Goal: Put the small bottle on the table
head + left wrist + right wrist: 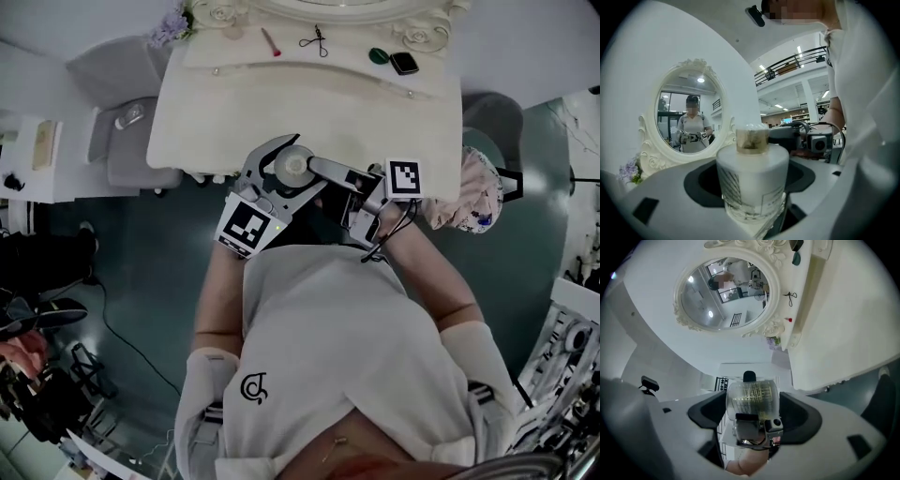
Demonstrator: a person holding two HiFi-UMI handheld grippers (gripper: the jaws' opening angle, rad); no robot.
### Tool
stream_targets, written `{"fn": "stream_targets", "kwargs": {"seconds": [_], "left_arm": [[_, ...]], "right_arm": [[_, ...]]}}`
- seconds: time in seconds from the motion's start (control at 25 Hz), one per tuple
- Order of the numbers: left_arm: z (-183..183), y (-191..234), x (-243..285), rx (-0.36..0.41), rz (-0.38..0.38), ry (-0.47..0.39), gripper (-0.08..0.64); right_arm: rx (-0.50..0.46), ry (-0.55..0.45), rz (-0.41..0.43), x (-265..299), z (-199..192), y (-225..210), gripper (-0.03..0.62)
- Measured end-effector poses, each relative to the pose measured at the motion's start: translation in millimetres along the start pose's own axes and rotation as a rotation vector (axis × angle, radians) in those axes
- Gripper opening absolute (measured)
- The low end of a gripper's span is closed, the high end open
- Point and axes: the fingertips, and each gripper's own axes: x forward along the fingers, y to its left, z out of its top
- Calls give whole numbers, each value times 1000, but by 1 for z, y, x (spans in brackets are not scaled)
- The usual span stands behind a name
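Note:
A small frosted white bottle [296,169] with a clear gold-tinted cap is held upright in the air at the front edge of the cream dressing table [216,122]. My left gripper [287,152] is shut on the bottle's body [752,180], its jaws spread wide around it. My right gripper [326,180] faces it from the right, its jaws standing apart on either side of the bottle [752,399]. I see no pad of the right gripper pressing on the bottle. The right gripper [801,138] shows behind the cap in the left gripper view.
An ornate oval mirror [689,117] stands at the back of the table. In front of it lie a red stick [270,41], a metal curler [316,40], a green disc [378,55] and a black device [404,63]. A grey seat [127,141] stands at the left, a patterned cushion [480,192] at the right.

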Motion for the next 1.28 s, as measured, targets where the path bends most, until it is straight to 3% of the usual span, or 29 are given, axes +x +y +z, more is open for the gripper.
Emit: {"fn": "stream_targets", "kwargs": {"seconds": [0.28, 0.48, 0.72, 0.92, 1.12, 1.28], "left_arm": [[-27, 76, 14, 13, -124, -5, 350], [-57, 101, 14, -28, -182, 1, 350], [-94, 131, 20, -82, -182, 20, 350], [-130, 144, 34, -129, -201, 36, 350], [-165, 152, 46, -142, -207, 91, 350], [-193, 152, 57, -117, -219, 158, 350]], "right_arm": [[-19, -119, -15, 53, 60, -28, 356], [2, -197, -57, 73, 76, -58, 354], [31, -245, -108, 91, 97, -94, 351], [-78, -292, -184, 90, 121, -127, 359], [-44, -316, -273, 85, 132, -162, 358], [-45, -327, -355, 75, 140, -185, 312]]}}
